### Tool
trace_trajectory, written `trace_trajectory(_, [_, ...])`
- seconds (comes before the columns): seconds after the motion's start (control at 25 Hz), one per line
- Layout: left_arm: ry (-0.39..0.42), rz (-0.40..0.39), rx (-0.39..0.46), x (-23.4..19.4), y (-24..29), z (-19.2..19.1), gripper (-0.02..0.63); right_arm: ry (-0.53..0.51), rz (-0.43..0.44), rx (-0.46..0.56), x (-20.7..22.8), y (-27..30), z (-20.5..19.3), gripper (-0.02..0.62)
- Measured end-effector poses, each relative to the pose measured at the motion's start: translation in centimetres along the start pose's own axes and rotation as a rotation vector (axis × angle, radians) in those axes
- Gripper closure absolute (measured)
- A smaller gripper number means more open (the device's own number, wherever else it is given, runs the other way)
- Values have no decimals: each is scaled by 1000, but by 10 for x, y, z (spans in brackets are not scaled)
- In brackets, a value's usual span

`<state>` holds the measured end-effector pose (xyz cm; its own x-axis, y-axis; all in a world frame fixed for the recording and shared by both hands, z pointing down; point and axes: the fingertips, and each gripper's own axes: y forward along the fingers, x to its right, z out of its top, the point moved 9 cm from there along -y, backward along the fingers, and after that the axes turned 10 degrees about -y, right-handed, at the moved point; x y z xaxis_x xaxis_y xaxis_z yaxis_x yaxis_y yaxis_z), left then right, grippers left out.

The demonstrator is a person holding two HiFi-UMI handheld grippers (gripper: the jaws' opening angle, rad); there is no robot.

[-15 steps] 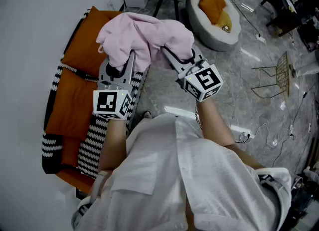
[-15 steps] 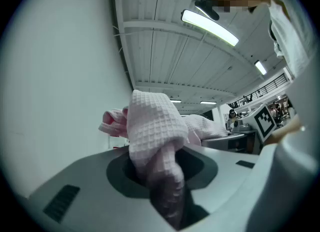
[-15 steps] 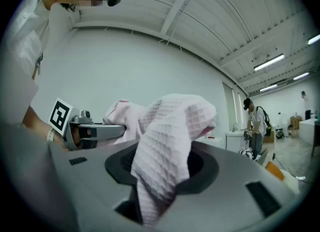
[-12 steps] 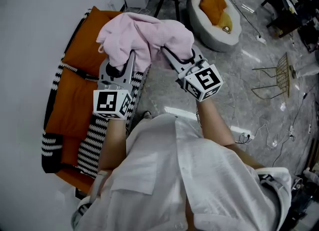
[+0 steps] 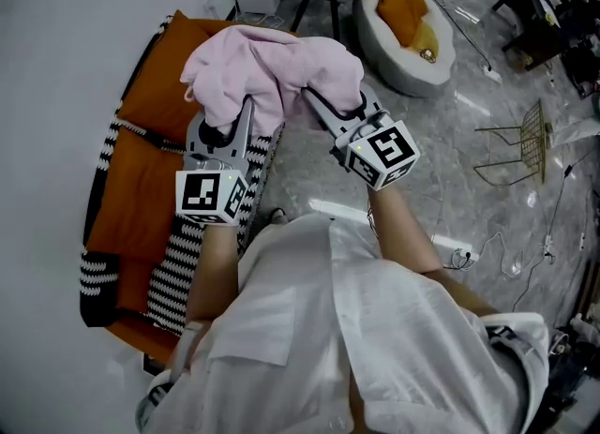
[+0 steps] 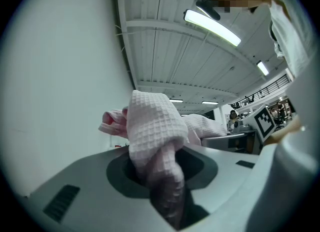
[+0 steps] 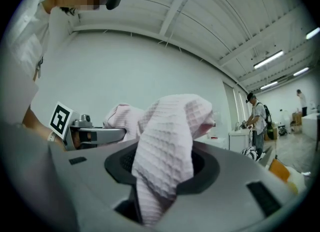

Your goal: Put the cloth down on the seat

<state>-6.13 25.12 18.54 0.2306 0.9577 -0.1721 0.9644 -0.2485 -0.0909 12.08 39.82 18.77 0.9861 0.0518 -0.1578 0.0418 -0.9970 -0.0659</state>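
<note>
My left gripper (image 5: 234, 123) has its jaws clamped on one fold of the pink waffle cloth (image 5: 272, 62), and my right gripper (image 5: 323, 109) pinches another, with the cloth bunched up between them. Below at left lies the orange, stripe-edged seat (image 5: 131, 188); the grey marble floor (image 5: 309, 174) spreads to the right.

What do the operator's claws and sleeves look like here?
Both the left claw and right claw have smooth grey bodies with a dark round recess near the jaws. Each carries a white cube printed with black square markers. No cables show on them. The person wears a white shirt; forearms are uncovered.
</note>
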Motion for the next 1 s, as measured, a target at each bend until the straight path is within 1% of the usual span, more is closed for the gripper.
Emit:
trace_trajectory(0.12, [-12,-1,-3,-7,4,-2,463,17,-3,5,1,5,-2,428])
trace_trajectory(0.32, [-43,-3,-23,-22,9,-15,463,24,-10,-40,0,17,-13,430])
trace_trajectory(0.52, [-70,-2,-37,-49,8,-22,463,31,-19,-75,-10,40,-22,430])
trace_trajectory(0.68, [-82,-4,-51,-79,8,-26,463,38,-30,-97,-21,65,-29,430])
trace_trajectory(0.88, [-110,18,-77,-97,2,-40,462,54,-10,-139,-30,82,-44,430])
trace_trajectory(1.0, [-116,30,-100,-110,7,-45,462,70,8,-161,-27,96,-53,430])
